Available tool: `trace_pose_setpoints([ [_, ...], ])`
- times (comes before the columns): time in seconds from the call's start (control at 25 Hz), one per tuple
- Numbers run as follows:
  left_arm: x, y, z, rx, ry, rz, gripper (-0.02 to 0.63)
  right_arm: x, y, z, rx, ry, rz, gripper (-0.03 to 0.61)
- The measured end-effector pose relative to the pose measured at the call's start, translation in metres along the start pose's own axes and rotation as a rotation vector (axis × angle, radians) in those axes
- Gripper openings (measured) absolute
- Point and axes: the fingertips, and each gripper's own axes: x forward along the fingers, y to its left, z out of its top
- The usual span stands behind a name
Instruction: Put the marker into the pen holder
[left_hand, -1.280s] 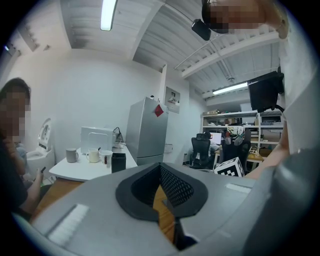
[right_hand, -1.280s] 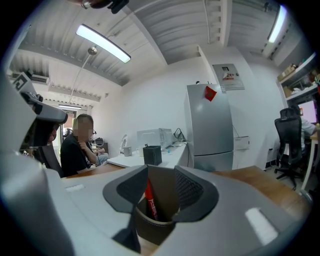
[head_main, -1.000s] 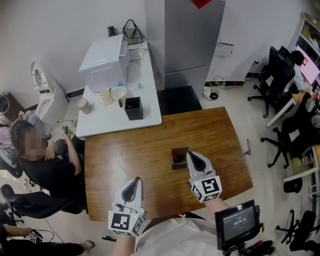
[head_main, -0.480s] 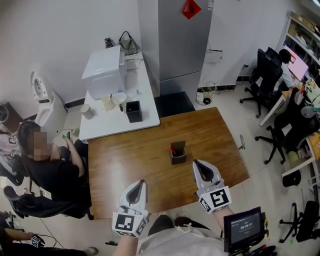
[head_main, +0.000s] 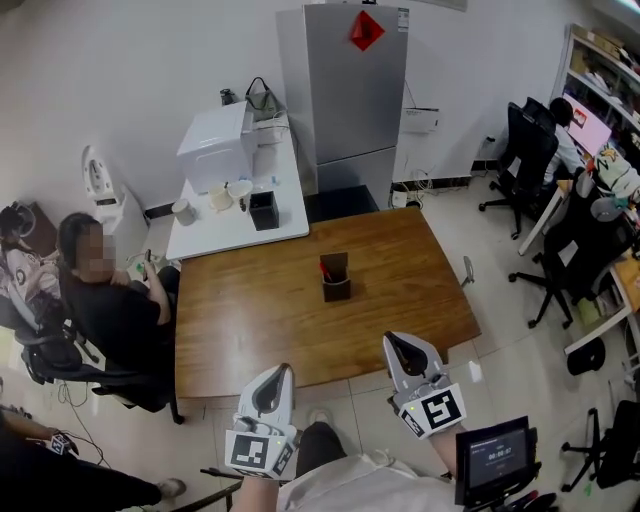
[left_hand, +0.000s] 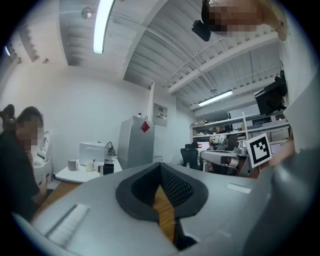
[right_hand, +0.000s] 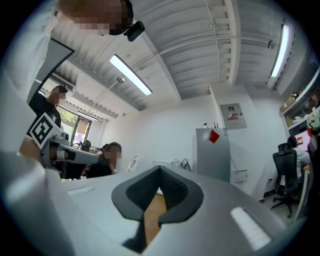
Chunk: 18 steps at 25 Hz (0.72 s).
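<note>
Head view is the one in which the task's things are laid out: a dark, square-sided pen holder (head_main: 337, 284) is seen standing near the middle of the brown wooden worktop (head_main: 250, 320), and a red marker (head_main: 324, 270) is seen upright inside it, its top showing above the rim at the left side. The task is therefore judged to be done already.

The left hand-held gripper (head_main: 281, 372) and the right hand-held gripper (head_main: 396, 343) are held off the near edge of the worktop, well apart from the holder.

The marker is judged to be light, stiff and smooth-barrelled, so some slip may be expected under a loose grip. If it had to be taken again, only the exposed upper end could be pinched, squarely across the barrel.

Neither holder nor marker is shown in the left gripper view or the right gripper view, which are tilted up toward the ribbed ceiling and strip lights. What is supplied there instead is the jaw state: each pair is seen clenched to a thin slit, with nothing caught between and only a sliver of wood visible beyond.
</note>
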Motion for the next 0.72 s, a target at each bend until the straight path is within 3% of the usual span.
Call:
trace_pose_setpoints([
  [0.32, -0.075, -0.104, -0.017, -0.029, 0.007, 0.058, 0.015, -0.124, 0.015, 0.014, 0.024, 0.003, 0.051, 0.003],
  [0.72, -0.128, -0.144, 0.004, -0.012, -0.023, 0.051, 0.015, -0.188, 0.038, 0.038, 0.016, -0.013, 0.024, 0.003],
])
